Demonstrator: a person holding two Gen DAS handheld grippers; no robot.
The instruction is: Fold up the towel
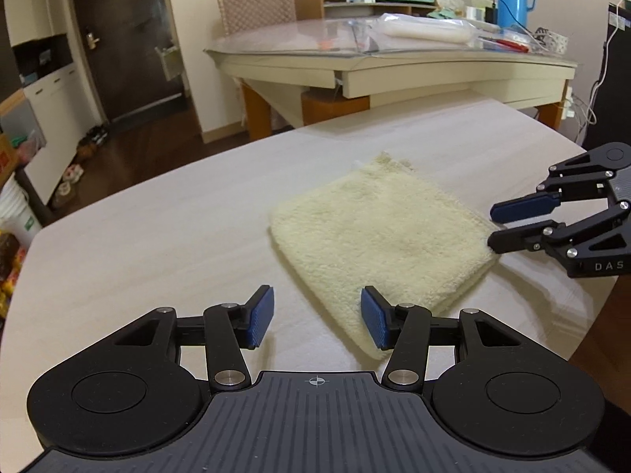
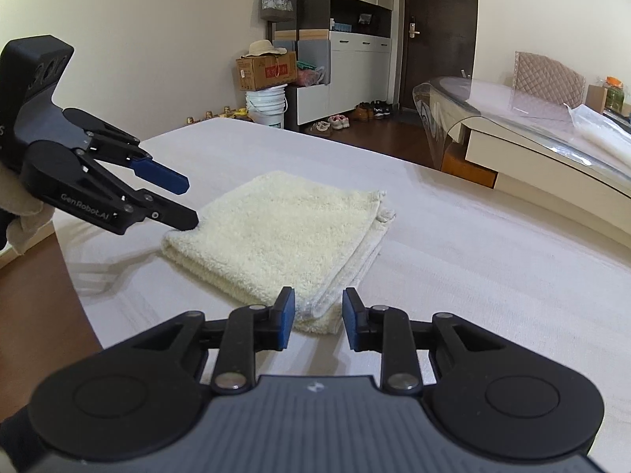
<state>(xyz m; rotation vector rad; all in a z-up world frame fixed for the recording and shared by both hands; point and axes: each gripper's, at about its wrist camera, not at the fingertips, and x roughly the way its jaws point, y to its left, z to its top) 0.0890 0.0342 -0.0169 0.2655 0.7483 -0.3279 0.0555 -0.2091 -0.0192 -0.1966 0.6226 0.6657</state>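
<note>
A fluffy cream terry towel [image 1: 378,232] lay folded into a thick, rough square on the pale woven surface [image 1: 157,244], near its rounded edge. The left claw [image 1: 317,317] stood wide open and held nothing, its lower finger touching one towel corner. The right claw [image 2: 318,317] was parted and empty, bracketing another corner.

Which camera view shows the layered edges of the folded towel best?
The right wrist view: the towel turns its stacked open edges toward this camera, near the right gripper. The left wrist view shows mostly the towel's fluffy top and a rounded fold.
</note>
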